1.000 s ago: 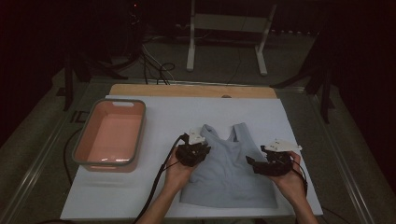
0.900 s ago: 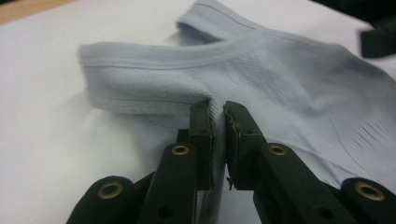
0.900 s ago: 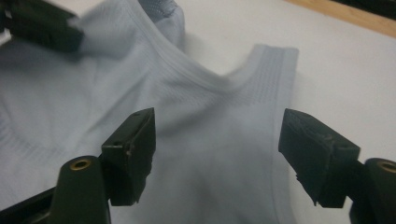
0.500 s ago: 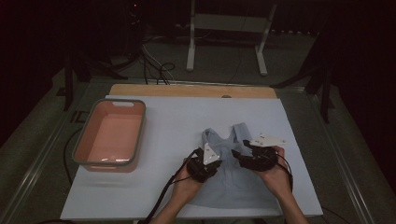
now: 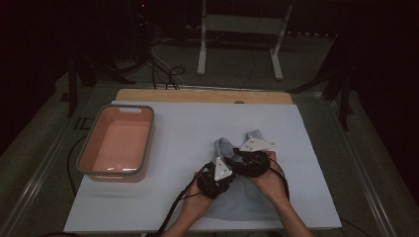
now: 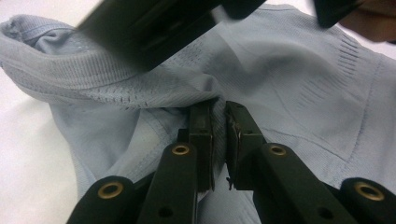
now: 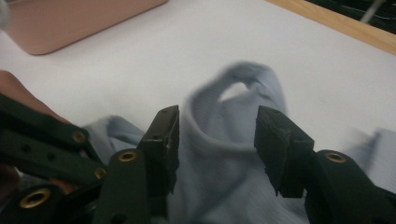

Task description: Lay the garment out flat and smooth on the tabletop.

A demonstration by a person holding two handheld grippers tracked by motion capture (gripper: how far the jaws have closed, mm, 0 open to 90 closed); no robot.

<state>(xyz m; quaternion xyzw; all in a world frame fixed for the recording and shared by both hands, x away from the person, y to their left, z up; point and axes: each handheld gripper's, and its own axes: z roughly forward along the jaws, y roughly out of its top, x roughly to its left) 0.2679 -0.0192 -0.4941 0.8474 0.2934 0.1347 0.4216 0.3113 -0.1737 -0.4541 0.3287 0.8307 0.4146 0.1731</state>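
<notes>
One garment, one basin

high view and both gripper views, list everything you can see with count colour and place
garment: 1, light blue, on the near middle of the sheet, bunched under both claws
tub: 1, pink with a grey rim, at the left of the sheet
sheet: 1, white, covering the table
wooden board: 1, tan, along the sheet's far edge
stand: 1, white, on the floor behind the table
left claw: 1, black, shut on a fold of the garment
right claw: 1, black, jaws apart over the garment, just been closing
</notes>
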